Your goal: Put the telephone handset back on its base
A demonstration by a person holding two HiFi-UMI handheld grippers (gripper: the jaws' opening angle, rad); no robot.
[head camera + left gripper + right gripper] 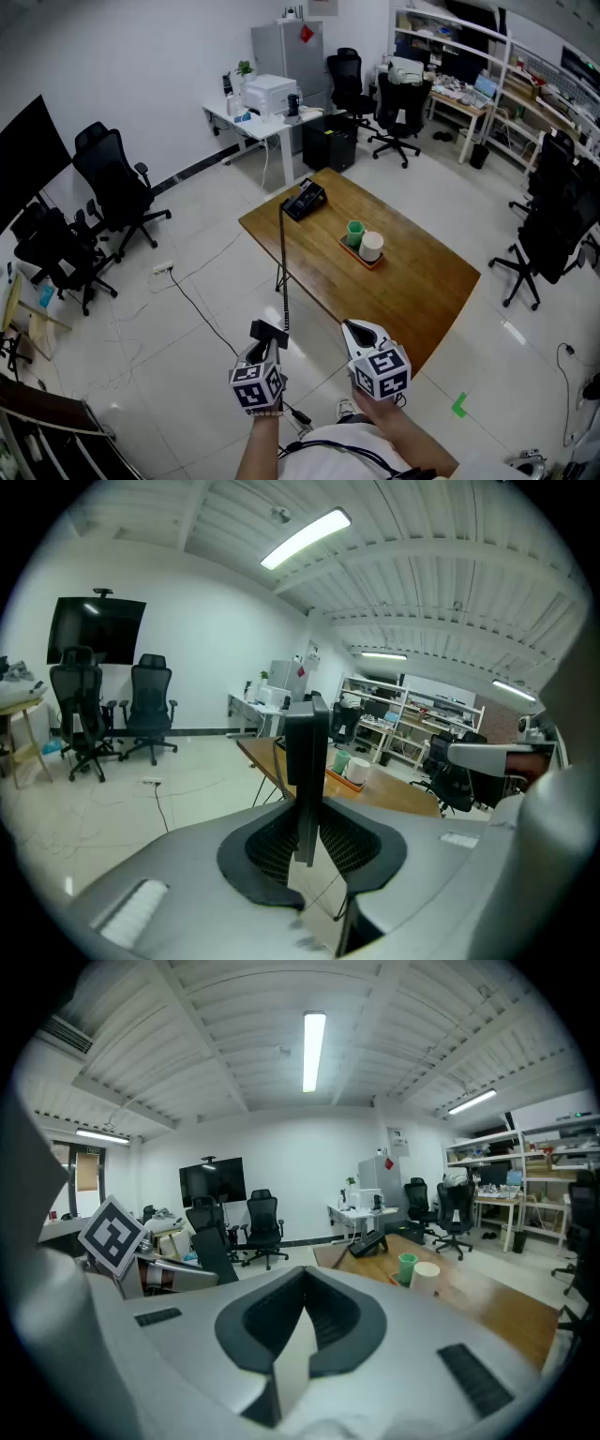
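Observation:
The black telephone base (pixel 305 199) sits at the far left corner of the wooden table (pixel 412 281); the right gripper view shows the base (pixel 367 1243) too. A dark cord (pixel 283 262) runs from it down off the table edge to the black handset (pixel 269 333). My left gripper (pixel 262 354) is shut on the handset (pixel 307 761), which stands upright between the pads, in the air short of the table's near corner. My right gripper (pixel 361 336) hangs beside it, shut and empty, and its jaws (pixel 305 1312) meet with nothing between them.
A green cup (pixel 354 232) and a white cup (pixel 371 246) stand on a small orange tray mid-table. Black office chairs (pixel 117 192) stand at the left and right (pixel 548 234). A white desk with a printer (pixel 270 94) is behind the table. A cable (pixel 192 300) lies on the floor.

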